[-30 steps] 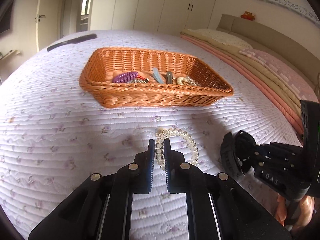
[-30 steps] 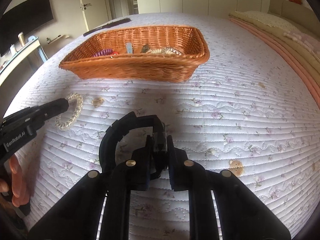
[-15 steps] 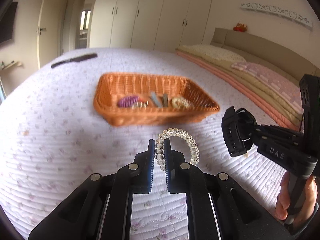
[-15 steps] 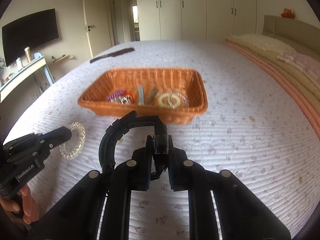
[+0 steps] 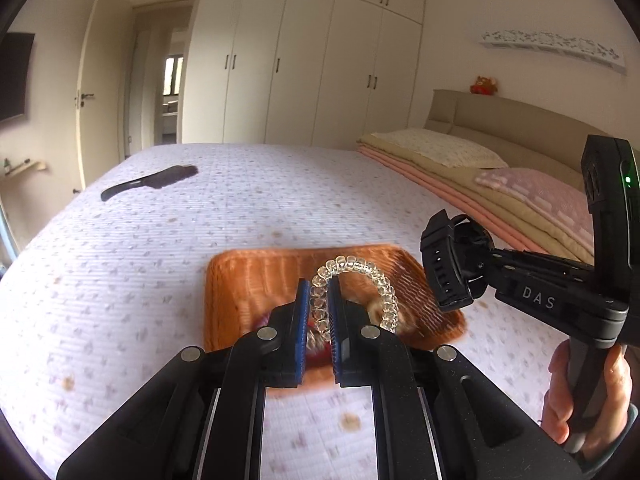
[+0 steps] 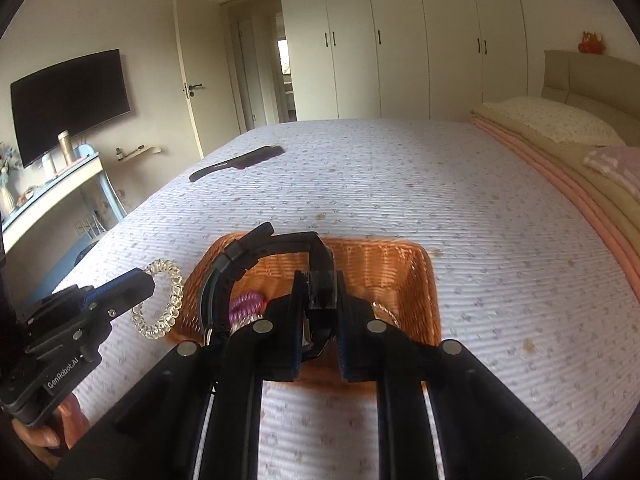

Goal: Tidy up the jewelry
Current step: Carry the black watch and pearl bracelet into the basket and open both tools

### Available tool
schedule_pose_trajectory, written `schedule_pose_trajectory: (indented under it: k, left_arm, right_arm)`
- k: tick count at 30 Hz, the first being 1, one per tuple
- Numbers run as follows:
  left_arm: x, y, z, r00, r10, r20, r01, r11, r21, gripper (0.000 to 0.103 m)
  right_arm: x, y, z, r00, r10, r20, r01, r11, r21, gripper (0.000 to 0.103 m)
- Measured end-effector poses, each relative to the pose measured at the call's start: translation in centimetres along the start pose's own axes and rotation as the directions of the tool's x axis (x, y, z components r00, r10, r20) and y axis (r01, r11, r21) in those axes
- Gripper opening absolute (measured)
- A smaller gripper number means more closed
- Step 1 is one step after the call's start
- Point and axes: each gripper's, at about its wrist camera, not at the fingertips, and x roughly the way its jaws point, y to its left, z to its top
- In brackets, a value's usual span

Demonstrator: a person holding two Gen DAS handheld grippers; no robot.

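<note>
My left gripper [image 5: 319, 292] is shut on a clear spiral bracelet [image 5: 376, 280] and holds it in the air over the orange wicker basket [image 5: 240, 276]. The bracelet also shows in the right wrist view [image 6: 168, 300], at the basket's left edge. My right gripper [image 6: 319, 284] is shut on a black watch [image 6: 248, 256], above the basket [image 6: 400, 264]; the watch also shows in the left wrist view [image 5: 444, 264]. A purple spiral band [image 6: 246, 306] and a beaded piece [image 6: 386, 312] lie inside the basket.
The basket rests on a white floral quilt [image 6: 480, 208]. A black hairbrush [image 6: 236, 163] lies far back on the left. Folded blankets and pillows [image 6: 580, 160] run along the right side. A desk and TV [image 6: 68, 104] stand off the bed's left.
Both grippers have lifted their pieces off the quilt and moved forward; they now hang over the basket, which has slid low in both views.
</note>
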Motion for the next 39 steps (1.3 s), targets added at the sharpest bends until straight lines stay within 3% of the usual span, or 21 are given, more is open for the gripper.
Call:
schedule_pose_trajectory:
  k: [9,15,19,20,21,23,24,26,34,39]
  left_arm:
    - [8.9,2.5,-0.1,0.993,0.064,-0.102,-0.07,0.996,-0.056,0.008]
    - [10.8,2.9,-1.5,0.986,0.074,-0.147,-0.083,0.995,-0.05,0.008]
    - [11.1,3.1,-1.8,0.984,0.082,-0.158,-0.091,0.995,-0.052,0.008]
    - [10.9,3.1,-1.9,0.985,0.075,-0.157,-0.084,0.995,-0.056,0.009]
    - [10.6,3.2,-1.9,0.985,0.066,-0.157,-0.076,0.995,-0.062,0.018]
    - [9.8,3.2,-1.8,0.988,0.071,-0.139,-0.082,0.994,-0.069,0.036]
    - [9.2,3.1,-1.7,0.989,0.075,-0.125,-0.083,0.994,-0.067,0.038]
    - [8.2,3.0,-1.4,0.991,0.066,-0.112,-0.074,0.995,-0.069,0.038]
    - [1.1,1.2,-1.2,0.998,0.058,-0.019,-0.059,0.997,-0.052,0.057]
    - [-4.4,-0.5,-1.9,0.993,0.111,0.051,-0.111,0.994,0.009,0.078]
  right_arm:
    - [10.4,-2.5,1.0,0.984,0.007,-0.18,0.011,0.995,0.096,0.012]
    - [13.9,-3.4,-0.5,0.959,-0.006,-0.283,0.041,0.992,0.117,0.012]
    - [14.3,-3.6,-1.1,0.953,0.005,-0.304,0.042,0.988,0.146,0.02]
    - [14.1,-3.7,-1.1,0.953,0.016,-0.303,0.033,0.987,0.157,0.022]
    - [13.7,-3.6,-1.0,0.955,0.016,-0.295,0.033,0.987,0.16,0.027]
    - [12.6,-3.4,-0.6,0.963,0.009,-0.269,0.033,0.988,0.149,0.044]
    - [11.9,-3.2,-0.4,0.967,0.006,-0.255,0.031,0.989,0.142,0.054]
    - [10.3,-2.7,-0.2,0.974,-0.002,-0.227,0.031,0.992,0.122,0.054]
    - [2.5,-1.3,-1.0,0.991,0.045,-0.122,-0.034,0.995,0.093,0.058]
    - [-2.5,0.3,-2.2,0.998,0.041,-0.042,-0.039,0.997,0.064,0.063]
